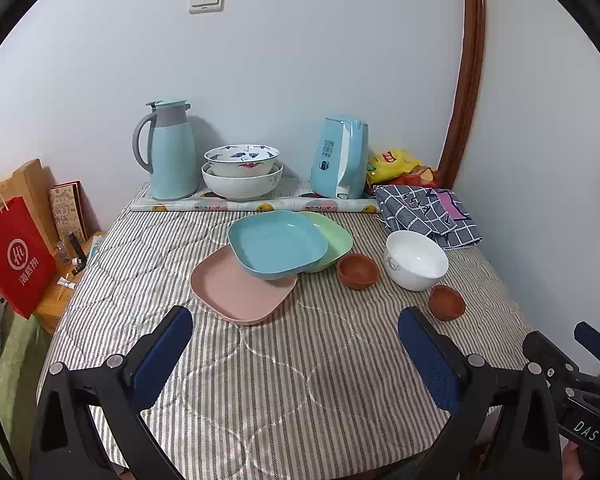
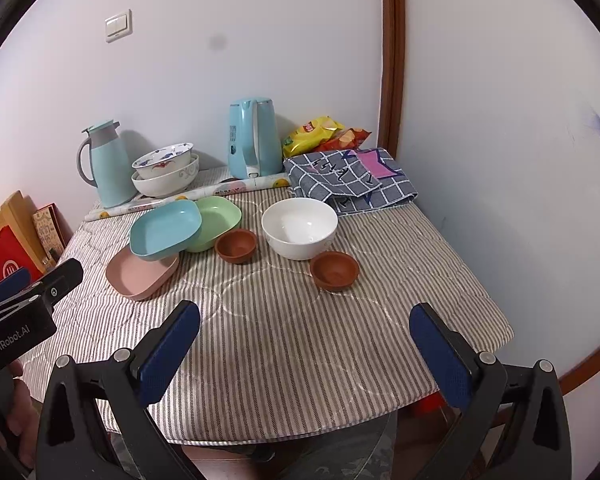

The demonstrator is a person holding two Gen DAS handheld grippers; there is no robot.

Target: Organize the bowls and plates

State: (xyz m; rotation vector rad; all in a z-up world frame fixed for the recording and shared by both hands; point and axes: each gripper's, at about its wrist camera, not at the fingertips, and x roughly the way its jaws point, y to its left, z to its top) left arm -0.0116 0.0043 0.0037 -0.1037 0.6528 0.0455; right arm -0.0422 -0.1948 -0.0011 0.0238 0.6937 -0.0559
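Both the left claw [image 1: 296,346] and the right claw [image 2: 306,342] are wide open and hold nothing. One claw body reads "GenRobot.AI", the other "DAS". The blue plate [image 1: 278,244] leans on the pink plate [image 1: 240,290] and green plate [image 1: 334,238] mid-tabletop [image 1: 300,380]; the white bowl [image 2: 299,228] sits nearer the right edge.

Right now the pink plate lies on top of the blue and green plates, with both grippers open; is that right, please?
Not quite: the blue plate lies on top, overlapping the pink plate and green plate, as the left wrist view shows. Both the left gripper and right gripper are open.
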